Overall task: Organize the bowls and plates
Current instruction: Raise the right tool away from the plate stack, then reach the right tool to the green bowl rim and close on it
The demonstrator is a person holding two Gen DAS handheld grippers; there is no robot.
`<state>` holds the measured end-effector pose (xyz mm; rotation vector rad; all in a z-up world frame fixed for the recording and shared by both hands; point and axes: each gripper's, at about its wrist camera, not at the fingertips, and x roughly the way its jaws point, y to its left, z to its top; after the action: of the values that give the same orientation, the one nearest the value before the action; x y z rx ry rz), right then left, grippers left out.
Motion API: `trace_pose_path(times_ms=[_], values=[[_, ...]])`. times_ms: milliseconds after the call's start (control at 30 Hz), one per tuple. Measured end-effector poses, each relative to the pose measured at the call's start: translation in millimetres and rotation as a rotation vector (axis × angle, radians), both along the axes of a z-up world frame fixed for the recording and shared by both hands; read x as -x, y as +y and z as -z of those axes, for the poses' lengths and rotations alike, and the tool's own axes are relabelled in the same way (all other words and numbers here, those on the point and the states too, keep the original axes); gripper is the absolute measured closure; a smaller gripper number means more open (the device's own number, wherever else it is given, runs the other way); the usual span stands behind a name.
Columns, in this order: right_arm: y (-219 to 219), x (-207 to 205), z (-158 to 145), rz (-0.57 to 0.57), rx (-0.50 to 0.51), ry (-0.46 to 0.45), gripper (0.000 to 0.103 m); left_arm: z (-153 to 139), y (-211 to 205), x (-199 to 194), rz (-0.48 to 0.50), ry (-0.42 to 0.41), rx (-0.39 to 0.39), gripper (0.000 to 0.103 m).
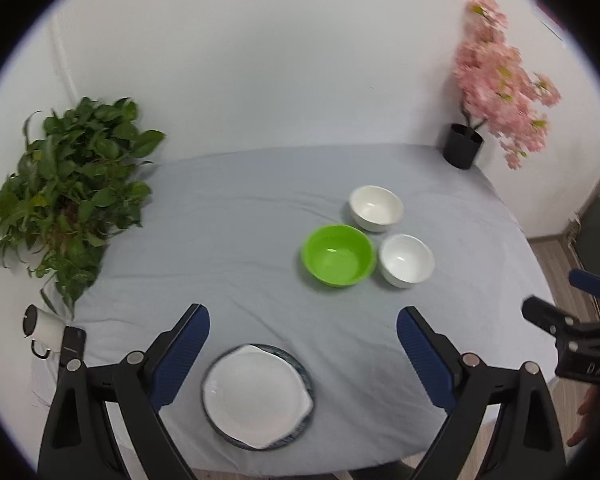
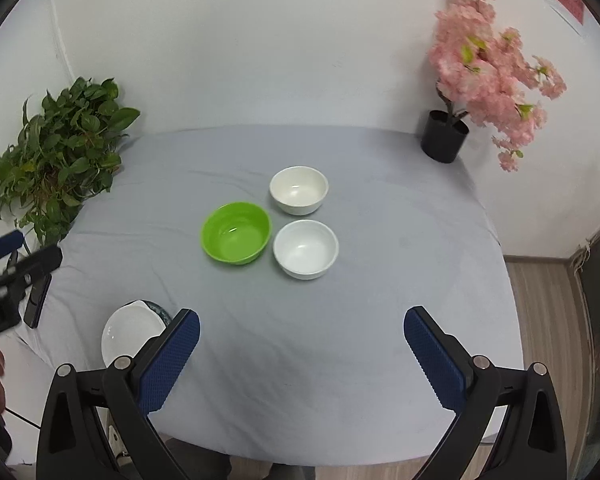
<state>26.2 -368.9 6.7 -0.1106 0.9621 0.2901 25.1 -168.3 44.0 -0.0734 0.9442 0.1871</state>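
A white plate (image 1: 256, 394) lies stacked on a dark blue-rimmed plate (image 1: 306, 380) near the table's front edge; the stack also shows in the right wrist view (image 2: 130, 334). A green bowl (image 1: 337, 255) (image 2: 236, 237) stands mid-table beside a white bowl (image 1: 407, 260) (image 2: 305, 249), with a cream bowl (image 1: 376, 207) (image 2: 299, 190) behind them. My left gripper (image 1: 303, 346) is open and empty, above and around the plate stack. My right gripper (image 2: 302, 342) is open and empty over bare cloth in front of the bowls.
The table has a grey cloth (image 2: 380, 280). A green leafy plant (image 1: 68, 196) stands at the back left, a pink flower tree in a black pot (image 1: 462, 146) at the back right. A white mug (image 1: 44, 326) and a dark phone (image 2: 38, 300) lie at the left edge.
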Motion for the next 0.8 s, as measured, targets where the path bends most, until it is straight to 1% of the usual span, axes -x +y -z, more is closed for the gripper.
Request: trace_pose_path(times_ms=[33, 67, 100, 133, 167, 200, 233, 267, 300, 333, 367, 400, 433, 467, 567, 667, 767, 800], values=[[-12.1, 1.2, -1.3, 0.01, -0.022, 0.004, 0.0, -0.6, -8.4, -1.4, 0.021, 0.007, 0.017, 0.009], [-22.7, 1.8, -2.6, 0.017, -0.043, 0.004, 0.0, -1.1, -17.0, -4.0, 0.047, 0.013, 0.031, 0.012], [-34.5, 4.4, -5.5, 0.02, -0.059, -0.006, 0.0, -1.8, -23.9, -5.7, 0.06, 0.013, 0.028, 0.029], [-42.3, 5.0, -6.8, 0.017, -0.067, -0.014, 0.0, -1.7, -30.6, -7.6, 0.078, 0.016, 0.022, 0.044], [-47.4, 5.7, -6.7, 0.015, -0.077, -0.019, 0.0, -1.3, -35.3, -11.7, 0.105, 0.028, 0.032, 0.064], [-53.1, 7.0, -6.3, 0.013, -0.092, -0.019, 0.002, -1.1, -36.6, -13.9, 0.113, 0.029, 0.05, 0.067], [-58.1, 8.0, -5.3, 0.013, -0.11, -0.014, 0.004, -1.5, -36.6, -15.5, 0.11, 0.02, 0.066, 0.067], [-61.3, 7.4, -4.0, 0.016, -0.128, -0.008, 0.01, -3.0, -34.7, -17.3, 0.099, 0.001, 0.081, 0.065], [-64.9, 7.5, -1.5, 0.023, -0.145, 0.003, 0.014, -3.7, -31.7, -20.5, 0.086, -0.01, 0.087, 0.049], [-66.9, 6.7, 1.6, 0.025, -0.158, 0.011, 0.014, -2.8, -28.5, -24.1, 0.074, -0.008, 0.086, 0.034], [-67.3, 6.5, 3.6, 0.024, -0.171, 0.017, 0.014, -1.9, -24.9, -28.1, 0.054, -0.006, 0.077, 0.008], [-67.5, 4.2, 7.1, 0.018, -0.197, 0.033, 0.012, -1.3, -21.4, -30.8, 0.031, -0.017, 0.067, 0.002], [-66.2, 0.2, 11.4, 0.013, -0.221, 0.053, 0.008, -0.3, -16.4, -34.5, 0.02, -0.027, 0.068, 0.002], [-64.1, -4.6, 14.6, 0.014, -0.234, 0.065, 0.0, 3.2, -9.7, -40.7, 0.022, -0.021, 0.082, 0.002], [-50.2, -20.6, 26.0, 0.01, -0.266, 0.085, 0.0, 23.5, 13.6, -64.5, 0.03, 0.047, 0.121, 0.002], [-26.3, -44.3, 39.3, 0.015, -0.265, 0.121, 0.0, 48.3, 42.7, -92.4, 0.041, 0.108, 0.178, 0.002], [1.4, -82.2, 60.4, -0.016, -0.26, 0.185, 0.0, 71.7, 69.8, -118.7, 0.022, 0.141, 0.224, 0.002], [13.3, -99.1, 70.9, -0.03, -0.241, 0.21, 0.0, 81.8, 78.2, -127.9, 0.018, 0.154, 0.246, 0.002]])
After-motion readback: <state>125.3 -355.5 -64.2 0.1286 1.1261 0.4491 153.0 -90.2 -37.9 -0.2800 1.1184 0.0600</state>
